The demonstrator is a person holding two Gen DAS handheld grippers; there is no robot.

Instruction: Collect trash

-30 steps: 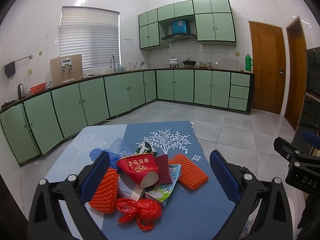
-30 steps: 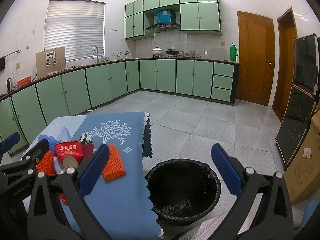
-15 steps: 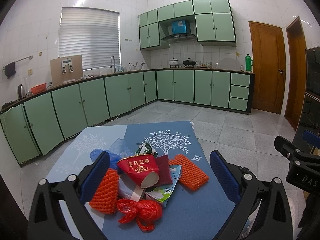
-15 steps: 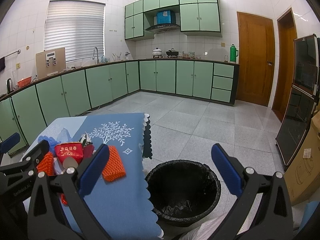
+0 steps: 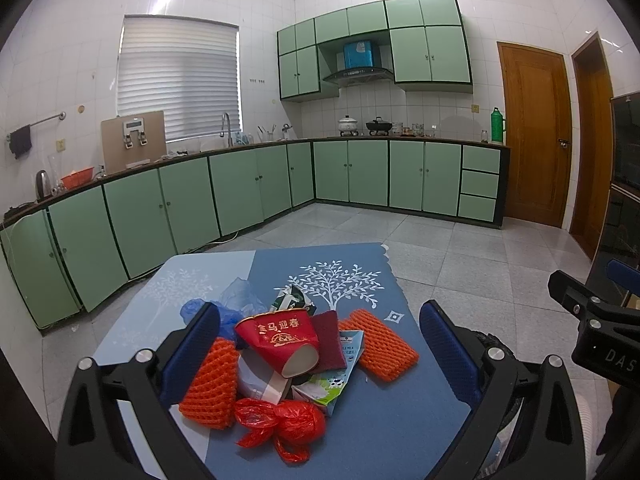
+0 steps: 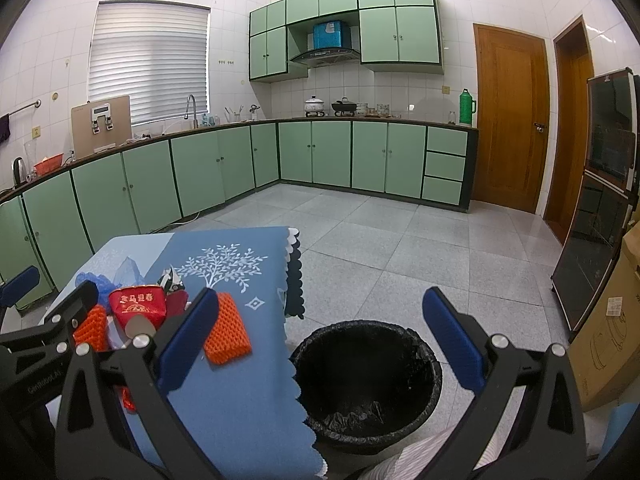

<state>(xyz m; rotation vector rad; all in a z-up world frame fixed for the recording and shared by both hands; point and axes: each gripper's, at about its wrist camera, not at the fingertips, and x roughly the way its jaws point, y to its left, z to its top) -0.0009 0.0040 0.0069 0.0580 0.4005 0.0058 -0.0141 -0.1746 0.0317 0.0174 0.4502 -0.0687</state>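
Observation:
A pile of trash lies on a blue tablecloth [image 5: 360,432]: a red paper cup [image 5: 280,336] on its side, two orange foam nets [image 5: 210,384] [image 5: 380,344], a crumpled red plastic bag [image 5: 288,424], a milk carton [image 5: 328,380], and blue plastic [image 5: 228,308]. My left gripper [image 5: 316,352] is open, above and in front of the pile, holding nothing. My right gripper [image 6: 320,340] is open and empty, above a black-lined trash bin [image 6: 366,376] on the floor to the right of the table. The cup [image 6: 138,306] and one net [image 6: 226,330] also show in the right wrist view.
Green kitchen cabinets [image 5: 240,188] run along the left and back walls. Wooden doors [image 5: 532,132] stand at the right. A cardboard box [image 6: 608,336] and a dark glass cabinet [image 6: 600,200] stand right of the bin. Grey tiled floor [image 6: 400,240] lies beyond.

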